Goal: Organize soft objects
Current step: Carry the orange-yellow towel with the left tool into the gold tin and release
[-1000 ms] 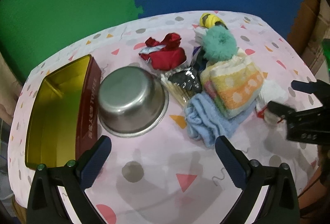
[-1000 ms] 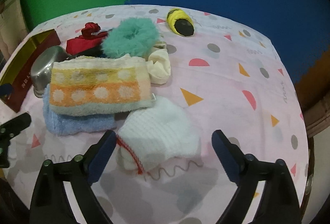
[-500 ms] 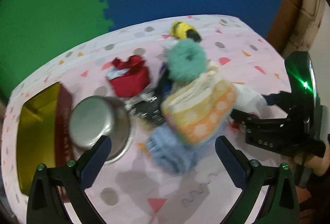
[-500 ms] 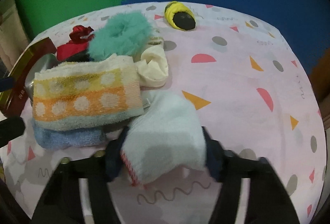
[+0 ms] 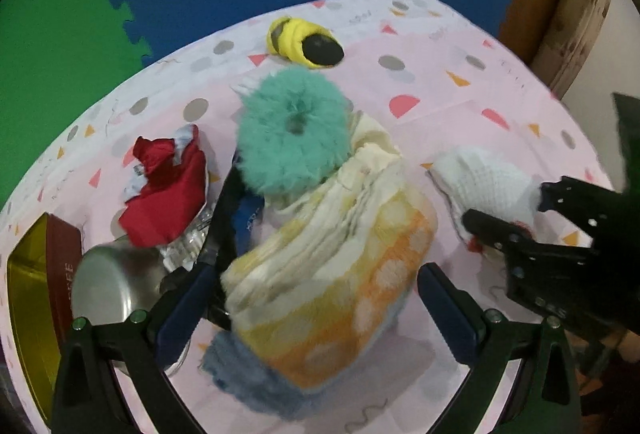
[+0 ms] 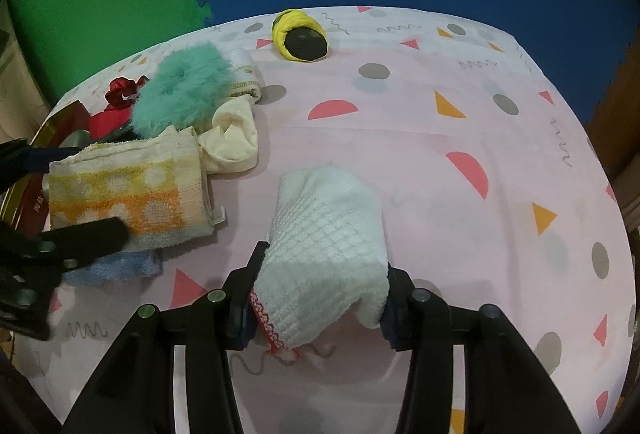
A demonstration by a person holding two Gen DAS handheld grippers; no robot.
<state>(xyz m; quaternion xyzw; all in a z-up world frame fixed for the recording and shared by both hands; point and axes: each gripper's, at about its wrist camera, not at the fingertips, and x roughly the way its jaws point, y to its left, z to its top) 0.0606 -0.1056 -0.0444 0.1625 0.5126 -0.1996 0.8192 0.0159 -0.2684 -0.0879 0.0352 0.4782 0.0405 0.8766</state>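
Closing on the white knitted cloth (image 6: 328,246), the right gripper (image 6: 316,308) starts sorting; the left gripper (image 5: 312,308) gapes around the striped towel (image 5: 332,274), everything else unsorted.

Gold lettering on the red tin (image 5: 64,266) blurred, print on cream roll (image 6: 244,82) illegible

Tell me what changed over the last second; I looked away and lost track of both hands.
The right hand-held gripper was open around the white knit cloth and is now closing on it, bunching it. The left hand-held gripper, open, moved in until the yellow-orange towel sits between its fingers. The teal fluffy ring, yellow-black roll and steel bowl stayed put.
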